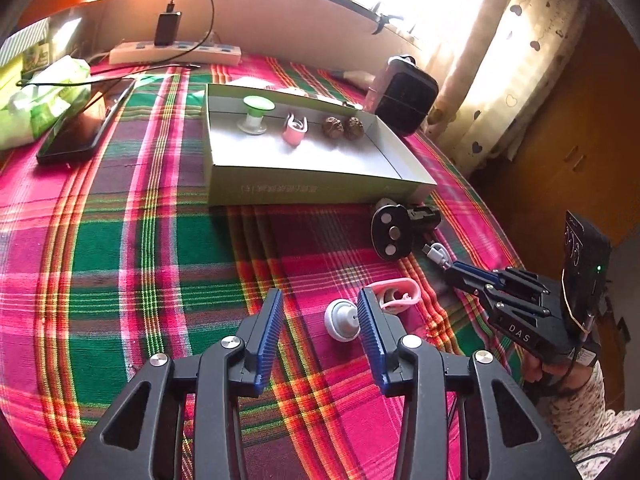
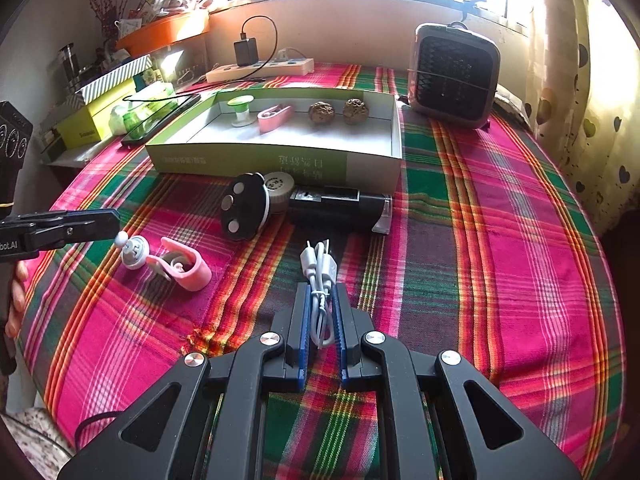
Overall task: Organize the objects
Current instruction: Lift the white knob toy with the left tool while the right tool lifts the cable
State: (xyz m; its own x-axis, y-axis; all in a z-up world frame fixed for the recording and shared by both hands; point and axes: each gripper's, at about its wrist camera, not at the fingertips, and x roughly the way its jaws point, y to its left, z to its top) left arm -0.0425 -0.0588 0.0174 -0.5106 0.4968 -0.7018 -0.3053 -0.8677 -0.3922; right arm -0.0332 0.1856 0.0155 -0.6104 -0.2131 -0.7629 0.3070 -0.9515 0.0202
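Box: one, open, at 12 o'clock on the plaid surface.
Inside box: one green-capped spool, one pink clip, two walnuts.
Outside box: one pink clip, one white round piece, one black holder, one white cable.
Left gripper: tilted down over the cloth; fingers apart, empty; white piece just inside its right finger.
Right gripper: tilted down; fingers clamped on the white cable, at 3 o'clock in the left view.
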